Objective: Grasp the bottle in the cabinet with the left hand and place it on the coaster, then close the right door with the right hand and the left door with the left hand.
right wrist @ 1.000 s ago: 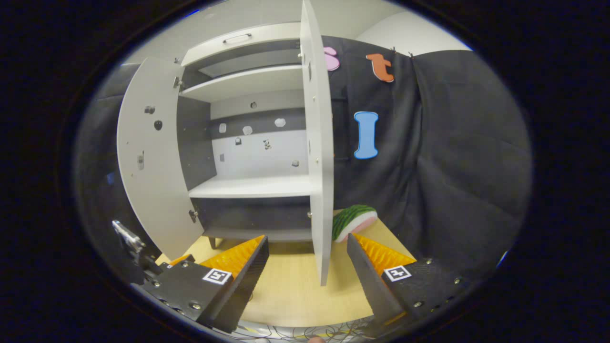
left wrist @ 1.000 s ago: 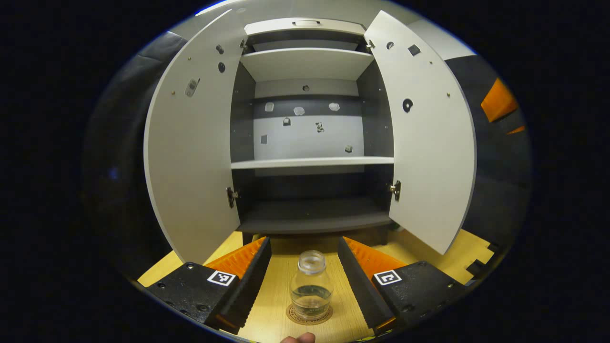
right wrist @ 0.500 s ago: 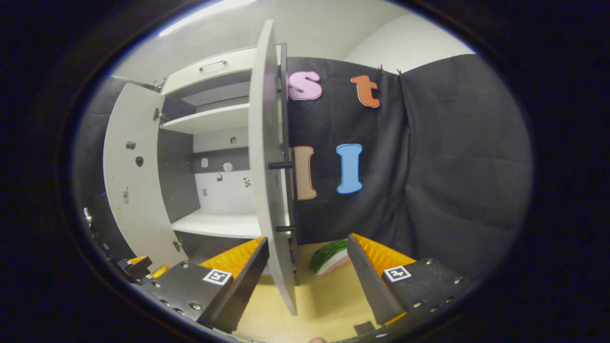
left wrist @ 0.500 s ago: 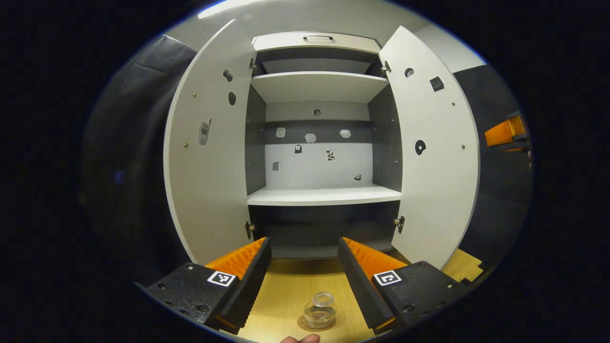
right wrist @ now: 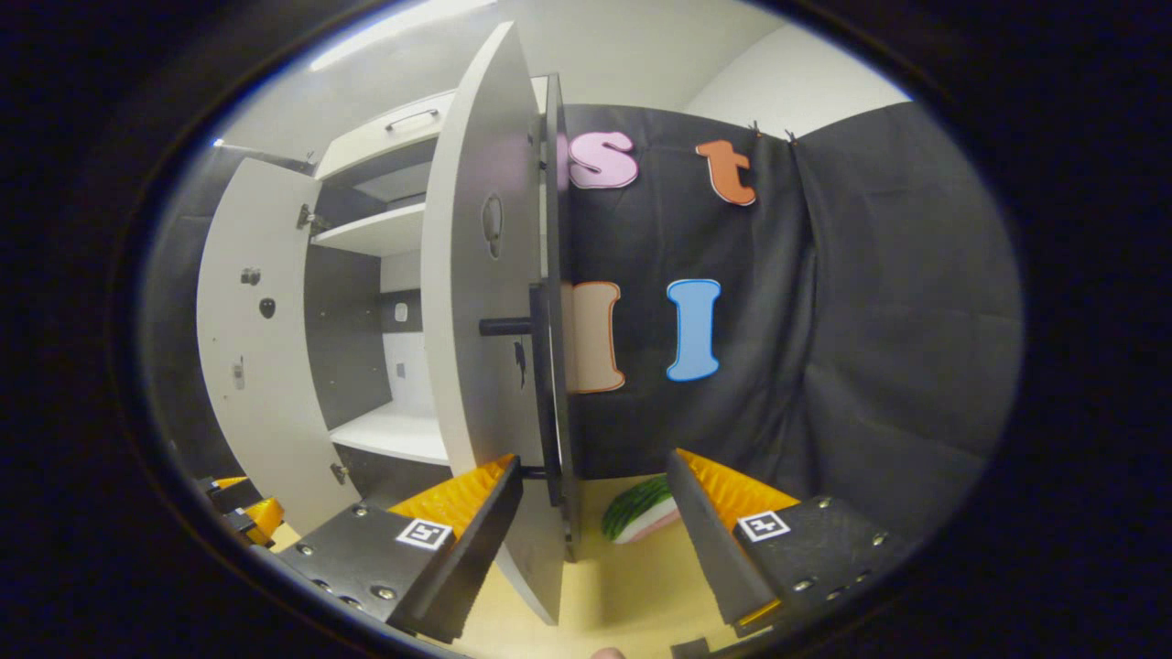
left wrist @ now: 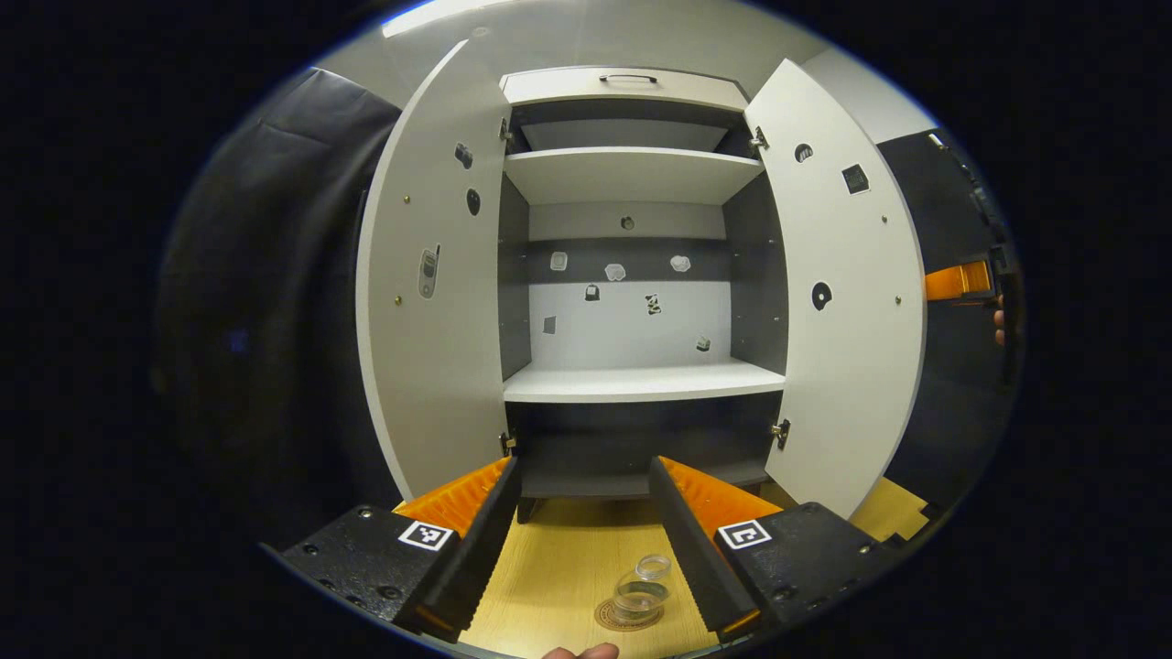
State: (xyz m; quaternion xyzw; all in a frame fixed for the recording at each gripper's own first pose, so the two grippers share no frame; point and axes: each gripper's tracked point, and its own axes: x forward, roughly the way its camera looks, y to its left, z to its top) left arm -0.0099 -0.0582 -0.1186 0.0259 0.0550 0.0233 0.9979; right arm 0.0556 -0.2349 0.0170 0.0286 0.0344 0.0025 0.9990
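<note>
1. Two doors of a tall white cabinet (left wrist: 632,384) with dark grey inner walls stand wide open in the left gripper view, and its shelves are bare.
2. Left claw (left wrist: 584,522) is spread apart and holds nothing; it hovers above the pale wooden surface (left wrist: 549,577) in front of the cabinet.
3. Small clear glass bottle (left wrist: 641,593) stands upright on a round brown coaster (left wrist: 615,619) on the surface, low between the left claw's fingers and touching neither.
4. Right claw (right wrist: 595,522) is also spread apart and empty; in the right gripper view the white right door (right wrist: 485,366) stands edge-on between its fingers, its dark bar handle (right wrist: 540,403) facing the camera.
5. Left door (right wrist: 261,366) hangs open farther back.
6. One green and white watermelon-slice toy (right wrist: 641,518) lies on the surface beyond the right door.
</note>
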